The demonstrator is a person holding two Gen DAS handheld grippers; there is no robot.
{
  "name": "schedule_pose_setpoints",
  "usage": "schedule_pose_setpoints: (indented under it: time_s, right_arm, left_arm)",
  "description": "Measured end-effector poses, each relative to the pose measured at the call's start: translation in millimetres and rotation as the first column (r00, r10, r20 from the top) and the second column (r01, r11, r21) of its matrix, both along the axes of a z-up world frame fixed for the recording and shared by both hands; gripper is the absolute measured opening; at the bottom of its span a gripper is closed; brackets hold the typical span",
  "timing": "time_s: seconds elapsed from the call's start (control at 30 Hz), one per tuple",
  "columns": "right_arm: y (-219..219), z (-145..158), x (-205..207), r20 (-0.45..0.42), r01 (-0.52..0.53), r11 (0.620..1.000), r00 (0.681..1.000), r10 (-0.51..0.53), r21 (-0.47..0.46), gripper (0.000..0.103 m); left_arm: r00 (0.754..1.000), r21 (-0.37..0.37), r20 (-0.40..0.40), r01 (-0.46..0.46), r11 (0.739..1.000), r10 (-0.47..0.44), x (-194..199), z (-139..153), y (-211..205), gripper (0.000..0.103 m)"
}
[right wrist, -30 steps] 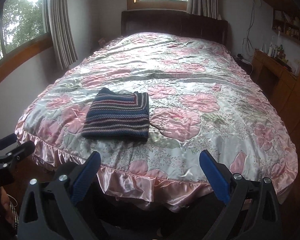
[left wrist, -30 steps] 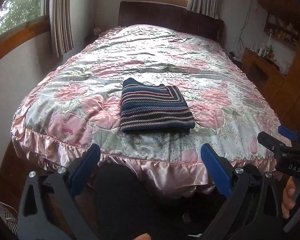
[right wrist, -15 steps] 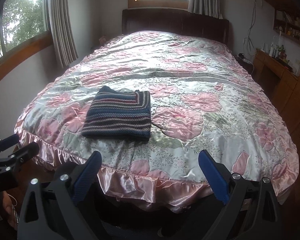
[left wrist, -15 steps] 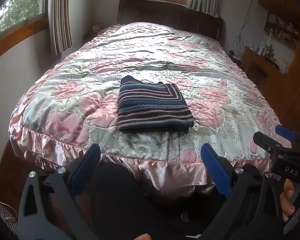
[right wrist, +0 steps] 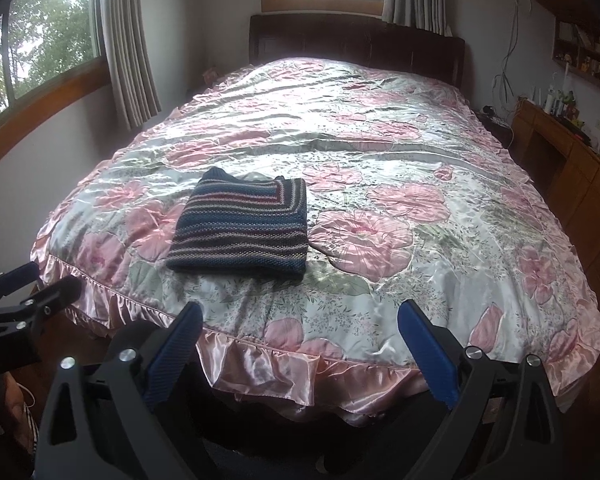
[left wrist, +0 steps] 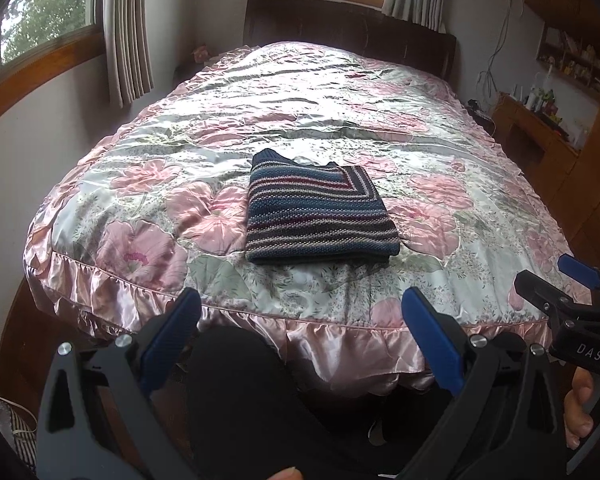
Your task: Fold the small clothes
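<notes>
A striped knit garment in blue, grey and red [left wrist: 318,216] [right wrist: 242,226] lies folded into a neat rectangle on the bed's floral satin cover [left wrist: 340,128] [right wrist: 380,152], near the foot end. My left gripper [left wrist: 300,312] hangs open and empty off the foot of the bed, short of the garment. My right gripper [right wrist: 298,326] is also open and empty, pulled back past the ruffled edge, with the garment ahead to its left. Each gripper shows in the other's view: the right gripper [left wrist: 572,296] at the right edge, the left gripper [right wrist: 24,296] at the left edge.
A dark headboard [right wrist: 356,40] closes the far end. Windows with grey curtains [right wrist: 128,52] run along the left wall and behind the bed. A wooden desk and shelves with small items [right wrist: 568,120] stand on the right. A person's dark-clothed legs [left wrist: 240,392] are below the ruffle.
Both grippers have drifted slightly back and up from the bed, both staying open. The folded garment has not moved.
</notes>
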State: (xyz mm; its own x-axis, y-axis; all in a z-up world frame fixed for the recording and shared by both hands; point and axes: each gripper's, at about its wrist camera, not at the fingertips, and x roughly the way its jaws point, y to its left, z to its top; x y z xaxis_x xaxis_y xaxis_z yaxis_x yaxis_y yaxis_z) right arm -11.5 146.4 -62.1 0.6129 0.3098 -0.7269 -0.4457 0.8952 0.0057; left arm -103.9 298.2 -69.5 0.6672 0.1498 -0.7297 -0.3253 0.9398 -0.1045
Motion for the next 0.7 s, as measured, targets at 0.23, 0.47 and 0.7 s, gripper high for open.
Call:
schedule_pose_setpoints:
  time_s: [0.23,0.47,0.7]
  right_arm:
    - [0.6,0.0,0.0,0.001,-0.001,1.0,1.0,0.001,0.001,0.099]
    - [3.0,0.1,1.0,0.005,-0.005,1.0,1.0,0.005,0.0,0.099]
    - [2.4,1.3,2.2,0.004,-0.01,1.0,1.0,0.01,0.009,0.099]
  left_arm:
    - [1.0,0.009,-0.004,-0.001,1.0,0.001,1.9,1.2,1.7,0.1]
    - [1.0,0.017,-0.005,-0.005,1.0,0.005,2.8,2.9,3.6,0.1]
    - [1.0,0.035,-0.002,-0.008,0.999,0.008,1.6,8.6,2.7,0.1]
